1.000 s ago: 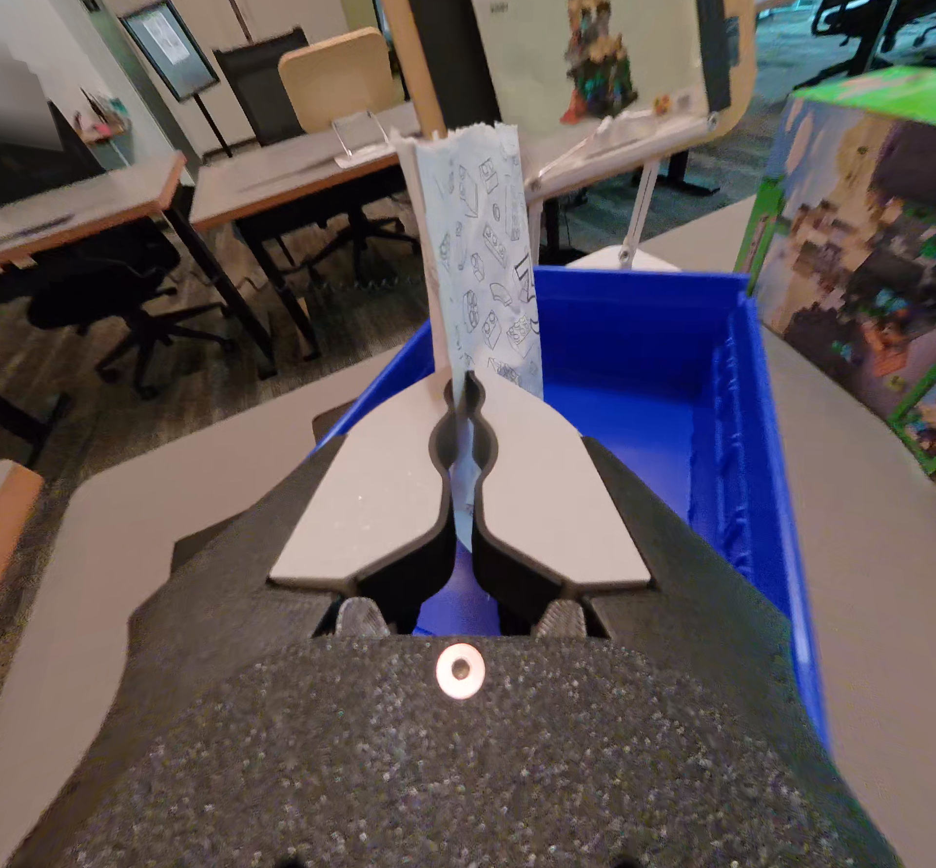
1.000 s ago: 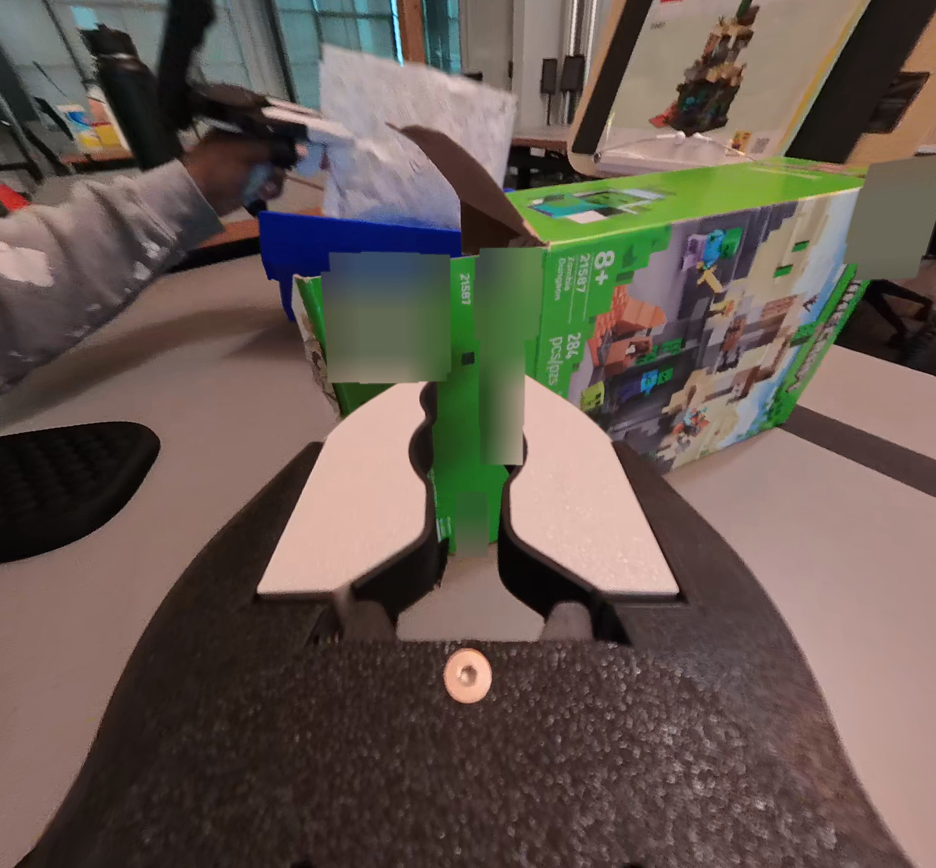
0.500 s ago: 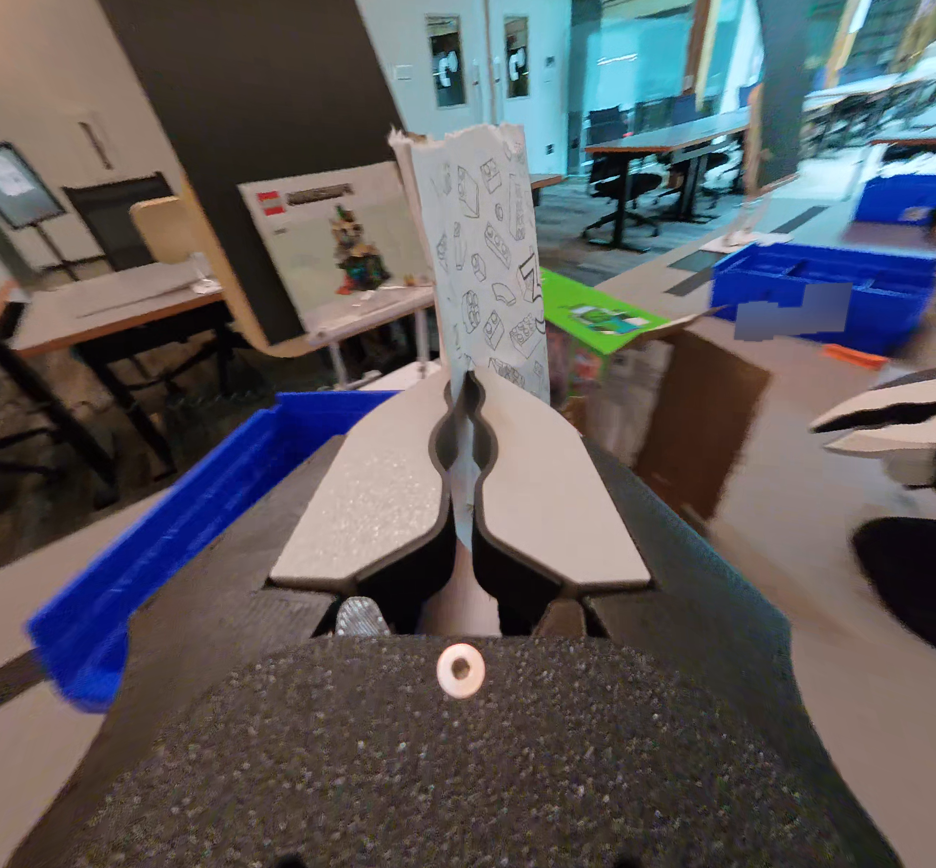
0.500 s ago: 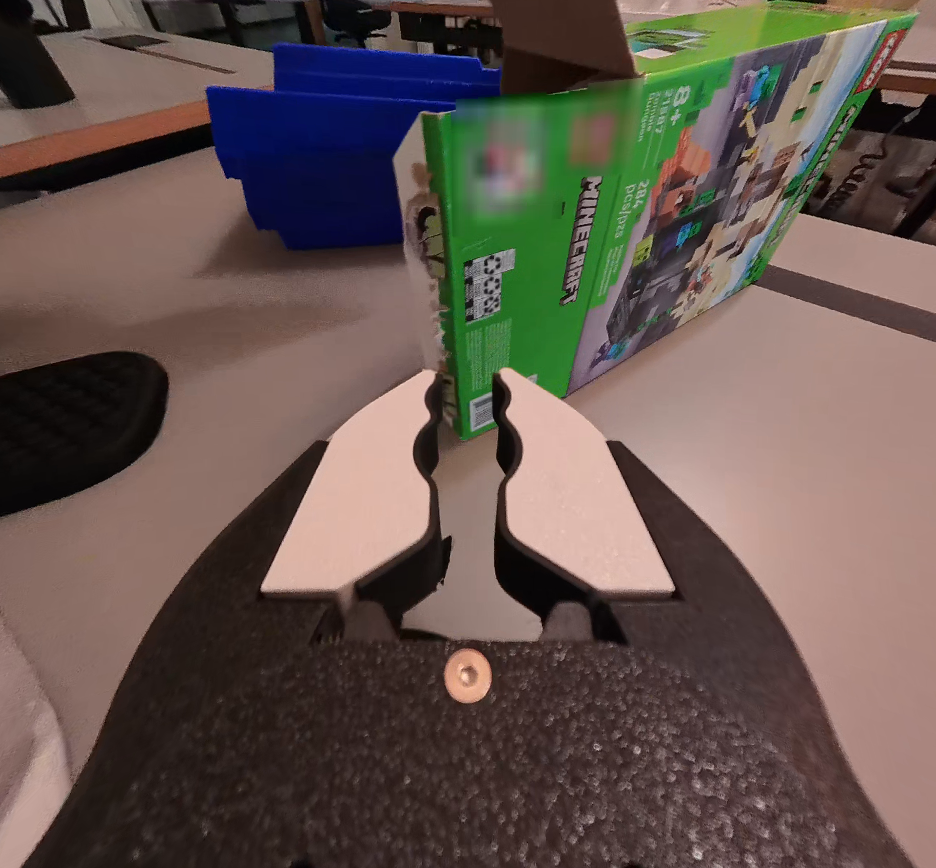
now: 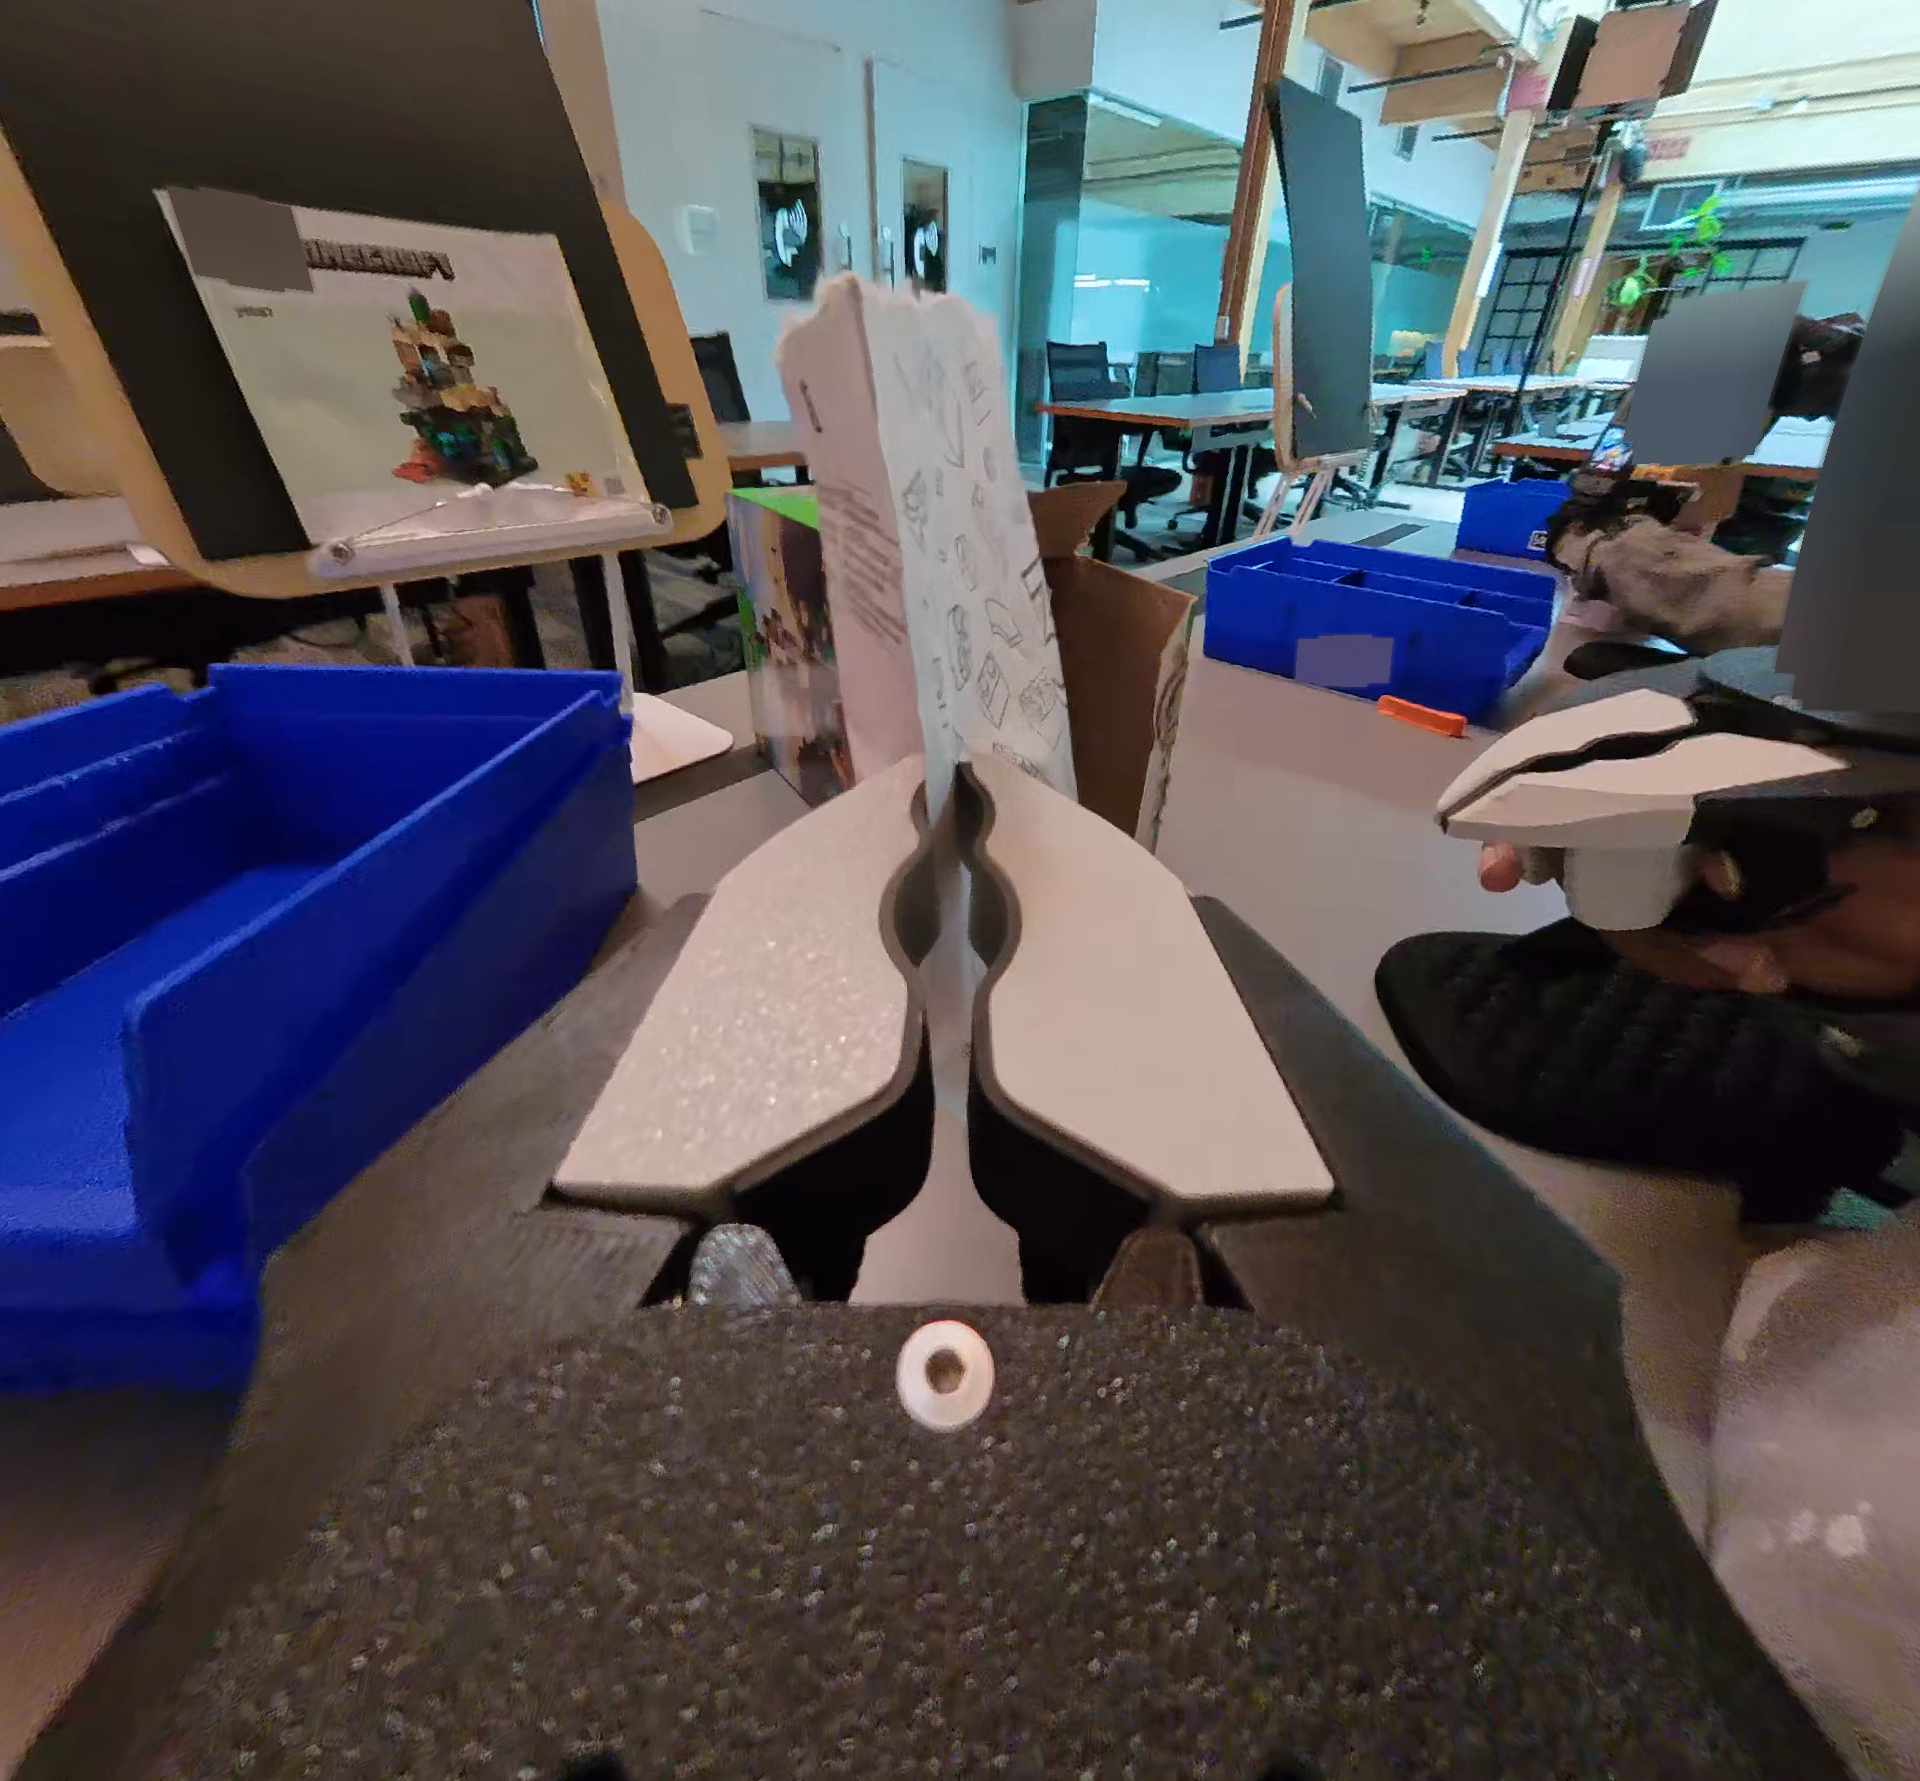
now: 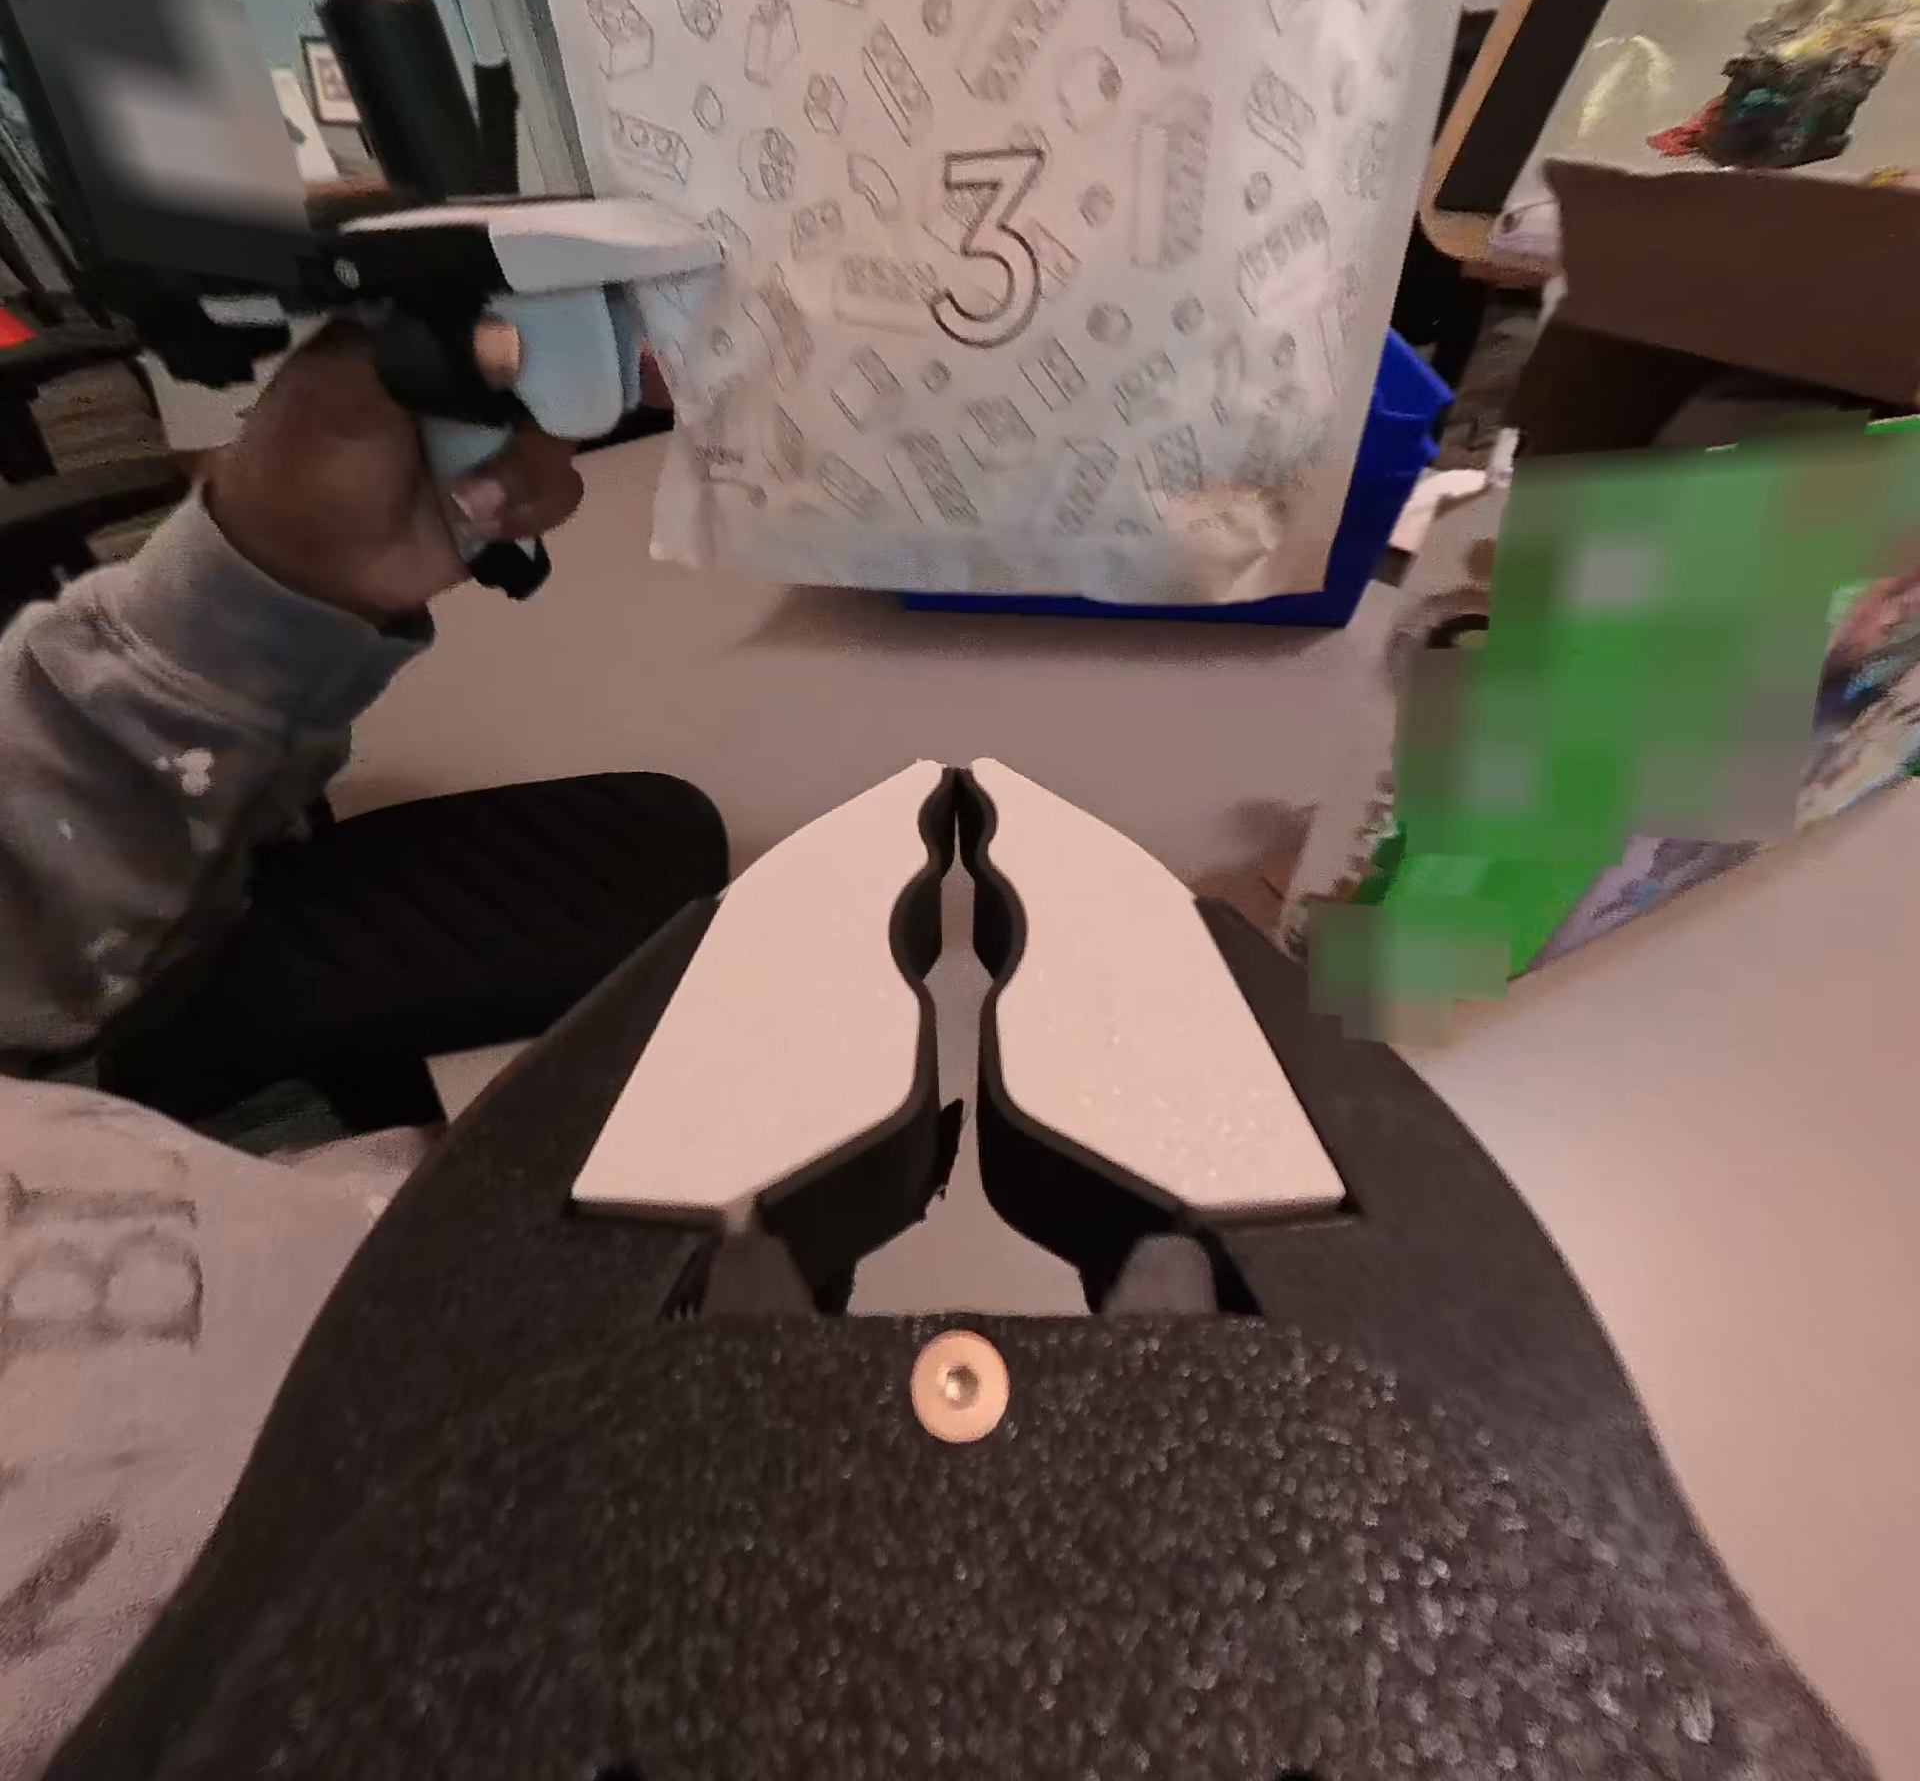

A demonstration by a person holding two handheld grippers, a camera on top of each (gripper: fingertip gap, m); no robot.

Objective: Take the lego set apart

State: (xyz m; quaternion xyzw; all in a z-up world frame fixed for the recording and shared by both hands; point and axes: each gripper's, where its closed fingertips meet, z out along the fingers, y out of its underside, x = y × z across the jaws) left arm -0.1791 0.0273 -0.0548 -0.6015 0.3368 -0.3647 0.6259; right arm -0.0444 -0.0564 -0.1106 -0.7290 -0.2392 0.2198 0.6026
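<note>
Presently, a white paper bag (image 5: 935, 526) is held clamped in the left gripper (image 5: 958, 775) above the bench (image 6: 1039, 692); the closed, empty right gripper (image 6: 958, 775) would probably be needed to open it.

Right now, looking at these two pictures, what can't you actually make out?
- What the paper bag contains: its paper is opaque in both views.
- The bag's top edge: cut off by the frame in the right wrist view.
- The green box: blurred there; in the left wrist view the bag hides most of it.
- The blue bin's near end: covered by the left gripper.
</note>
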